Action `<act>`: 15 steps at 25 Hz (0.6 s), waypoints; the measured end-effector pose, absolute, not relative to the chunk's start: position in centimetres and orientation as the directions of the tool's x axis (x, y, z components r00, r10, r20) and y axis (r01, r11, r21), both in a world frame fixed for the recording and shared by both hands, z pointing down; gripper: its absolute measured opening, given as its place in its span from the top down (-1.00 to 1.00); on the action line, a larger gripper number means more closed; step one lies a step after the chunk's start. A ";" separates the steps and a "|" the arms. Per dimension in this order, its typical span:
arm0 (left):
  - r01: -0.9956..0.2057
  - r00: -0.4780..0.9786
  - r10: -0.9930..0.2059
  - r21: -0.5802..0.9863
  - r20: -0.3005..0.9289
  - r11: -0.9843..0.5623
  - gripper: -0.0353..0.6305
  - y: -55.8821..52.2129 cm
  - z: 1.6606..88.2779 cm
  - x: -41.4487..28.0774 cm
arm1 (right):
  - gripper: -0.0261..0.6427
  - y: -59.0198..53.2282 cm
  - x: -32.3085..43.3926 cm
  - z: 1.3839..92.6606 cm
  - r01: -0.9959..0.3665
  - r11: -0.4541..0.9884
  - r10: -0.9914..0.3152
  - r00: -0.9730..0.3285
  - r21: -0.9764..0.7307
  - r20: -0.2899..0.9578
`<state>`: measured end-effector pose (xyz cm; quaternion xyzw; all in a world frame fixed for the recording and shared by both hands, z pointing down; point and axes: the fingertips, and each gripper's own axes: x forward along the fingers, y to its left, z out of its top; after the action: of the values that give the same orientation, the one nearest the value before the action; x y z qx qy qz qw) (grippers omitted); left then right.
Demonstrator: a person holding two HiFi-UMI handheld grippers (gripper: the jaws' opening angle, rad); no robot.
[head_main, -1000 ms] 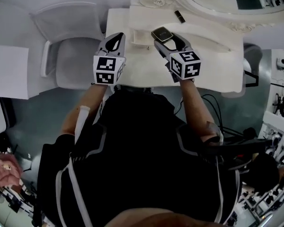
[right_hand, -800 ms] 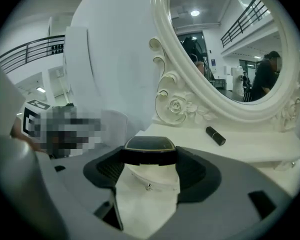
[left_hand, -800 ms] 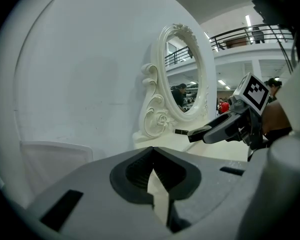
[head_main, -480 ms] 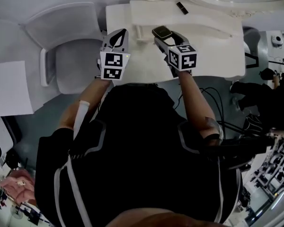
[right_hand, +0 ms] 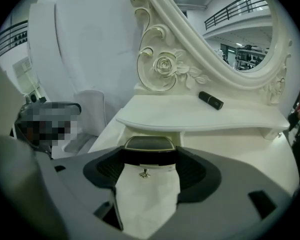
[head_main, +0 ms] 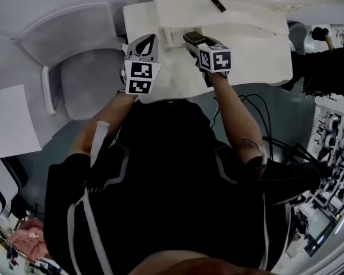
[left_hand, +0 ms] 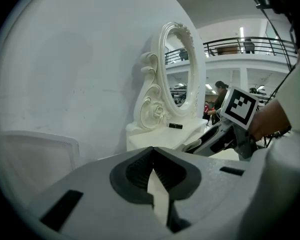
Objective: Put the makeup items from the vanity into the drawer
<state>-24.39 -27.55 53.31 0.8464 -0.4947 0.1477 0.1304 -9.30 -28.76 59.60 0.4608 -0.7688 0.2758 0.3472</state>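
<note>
black compact [right_hand: 149, 145] is clamped level in the right hand-held gripper [head_main: 195, 42] at 12 o'clock, probably for lowering into what looks like the open drawer [head_main: 171, 39]. left hand-held gripper [left_hand: 152, 169], jaws together and empty, waits at 11 o'clock.

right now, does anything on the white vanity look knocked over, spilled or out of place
Nothing stands out. The small black tube lies flat on the white vanity's upper shelf, the dark gold-rimmed compact sits level between the jaws of the right gripper, and the left gripper is shut on nothing. No spill or damage shows.
</note>
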 end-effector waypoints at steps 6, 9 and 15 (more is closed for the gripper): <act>-0.871 0.480 -0.793 0.102 0.374 -0.480 0.88 -28.6 54.4 -24.5 | -0.05 -29.5 -8.8 61.2 -0.917 0.390 -0.465 -0.273 -0.082 0.842; -0.869 0.488 -0.789 0.121 0.374 -0.480 0.88 -29.0 54.6 -24.5 | -0.06 -29.8 -8.8 61.8 -0.921 0.379 -0.435 -0.260 -0.087 0.862; -0.866 0.495 -0.781 0.143 0.381 -0.479 0.88 -29.0 55.3 -24.5 | -0.06 -30.3 -8.7 62.3 -0.919 0.389 -0.376 -0.218 -0.060 0.901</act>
<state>-24.54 -28.97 55.30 0.8495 -0.4848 0.1327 0.1600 -8.73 -30.26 62.29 0.4537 -0.7136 0.3154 0.4305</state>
